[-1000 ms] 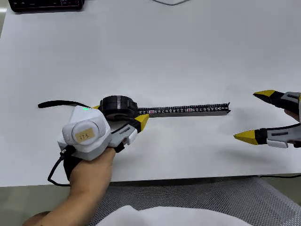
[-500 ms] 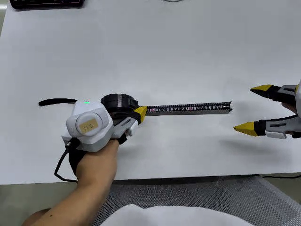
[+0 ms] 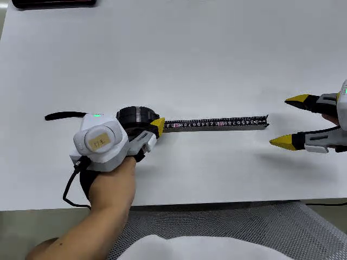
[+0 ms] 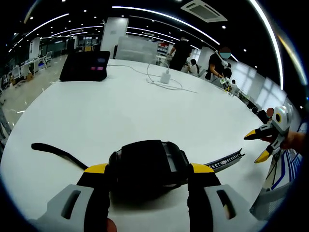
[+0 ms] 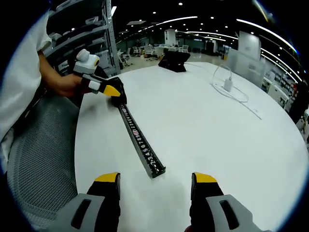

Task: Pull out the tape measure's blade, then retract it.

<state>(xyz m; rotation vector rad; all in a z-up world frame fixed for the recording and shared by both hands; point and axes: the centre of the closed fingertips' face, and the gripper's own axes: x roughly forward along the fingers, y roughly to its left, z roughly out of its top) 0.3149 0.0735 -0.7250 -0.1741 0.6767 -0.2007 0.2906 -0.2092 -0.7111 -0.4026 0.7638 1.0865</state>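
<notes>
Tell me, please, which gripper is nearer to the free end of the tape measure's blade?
Right. The right gripper hangs open just beyond the blade's free end, not touching it. The left gripper is shut on the case, at the blade's other end.

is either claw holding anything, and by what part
The left claw grips the tape measure by its black case, a jaw on each side. The right claw is open and holds nothing, apart from the blade.
</notes>
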